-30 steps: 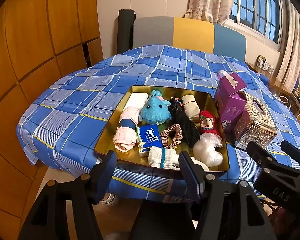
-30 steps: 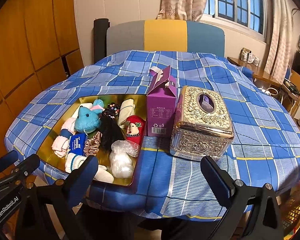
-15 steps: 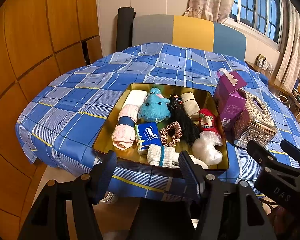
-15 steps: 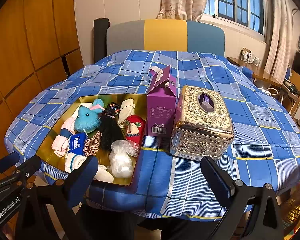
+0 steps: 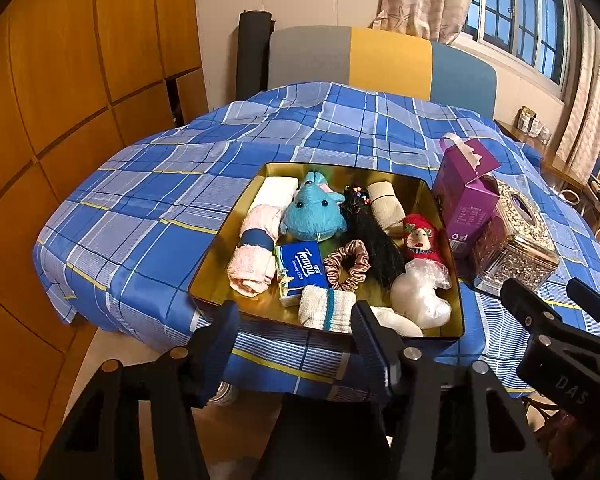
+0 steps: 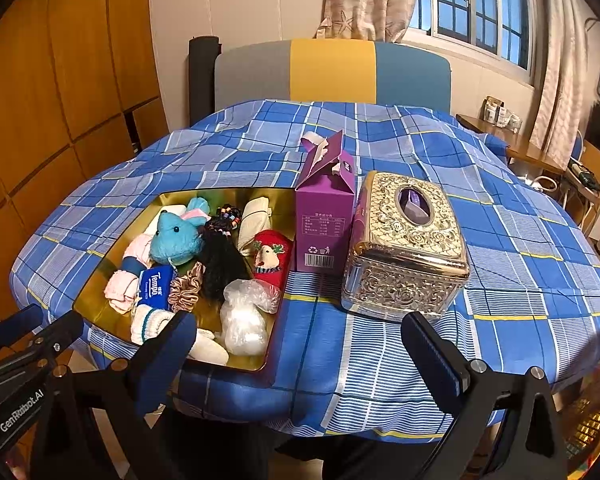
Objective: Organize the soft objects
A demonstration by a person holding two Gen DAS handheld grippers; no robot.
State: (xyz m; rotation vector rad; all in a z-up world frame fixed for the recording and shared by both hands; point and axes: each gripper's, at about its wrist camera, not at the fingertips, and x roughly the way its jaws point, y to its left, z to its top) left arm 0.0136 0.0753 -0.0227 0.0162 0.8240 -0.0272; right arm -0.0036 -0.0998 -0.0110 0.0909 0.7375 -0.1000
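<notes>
Here the gold tray (image 5: 228, 258) sits on the blue plaid bench (image 5: 140, 216), crammed with soft things: a fuzzy blue plush (image 5: 314, 214) near its far side, a rolled pink towel (image 5: 254, 252) at its left, a satin scrunchie (image 5: 346, 266) mid-tray, a red Santa doll (image 5: 420, 238) at its right. Left claw (image 5: 292, 330) hangs spread wide at the tray's near rim, empty. Right claw (image 6: 296, 346) gapes wide too, holding nothing, right of the tray.
</notes>
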